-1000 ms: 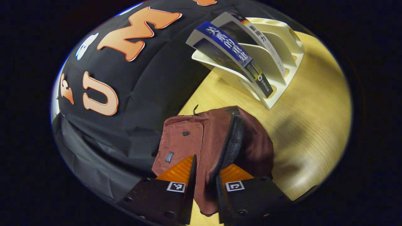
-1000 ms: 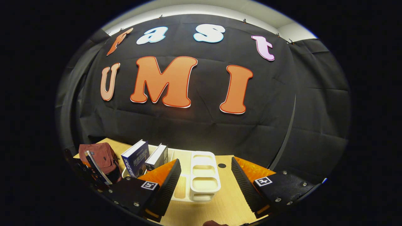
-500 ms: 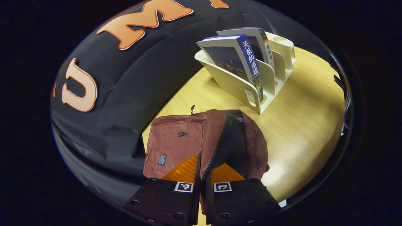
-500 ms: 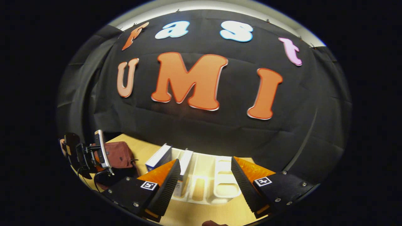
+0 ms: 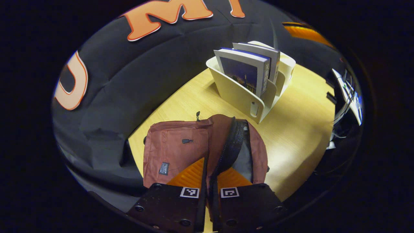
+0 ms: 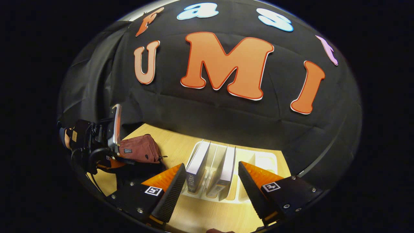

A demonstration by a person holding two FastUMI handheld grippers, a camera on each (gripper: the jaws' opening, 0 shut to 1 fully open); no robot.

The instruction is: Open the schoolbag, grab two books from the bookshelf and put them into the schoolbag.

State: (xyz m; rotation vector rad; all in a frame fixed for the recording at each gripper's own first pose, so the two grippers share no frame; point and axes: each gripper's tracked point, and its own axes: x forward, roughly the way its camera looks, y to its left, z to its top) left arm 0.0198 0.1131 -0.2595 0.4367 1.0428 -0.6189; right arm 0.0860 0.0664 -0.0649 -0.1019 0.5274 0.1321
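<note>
The maroon schoolbag (image 5: pixel 174 149) lies on the wooden table, its black zipper opening (image 5: pixel 233 145) gaping on the right side. My left gripper (image 5: pixel 208 176) is shut on the bag's fabric edge beside the zipper. Beyond the bag stands the white bookshelf (image 5: pixel 237 95), with a blue-covered book (image 5: pixel 242 69) and a second book (image 5: pixel 262 55) upright in its slots. In the right gripper view, my right gripper (image 6: pixel 210 186) hangs open above the two books (image 6: pixel 198 161) (image 6: pixel 227 163) in the bookshelf (image 6: pixel 263 160). The schoolbag (image 6: pixel 139 149) sits to the left there.
The wooden table (image 5: pixel 300 106) has bare room right of the bag and in front of the bookshelf. A hand with the left gripper (image 6: pixel 93 139) is at the left of the right gripper view. Black cloth walls stand behind the table.
My left gripper has shut on the bag's edge by the zipper and swung round. The right gripper has moved in over the bookshelf, still open, and both books now lie between its fingers' lines.
</note>
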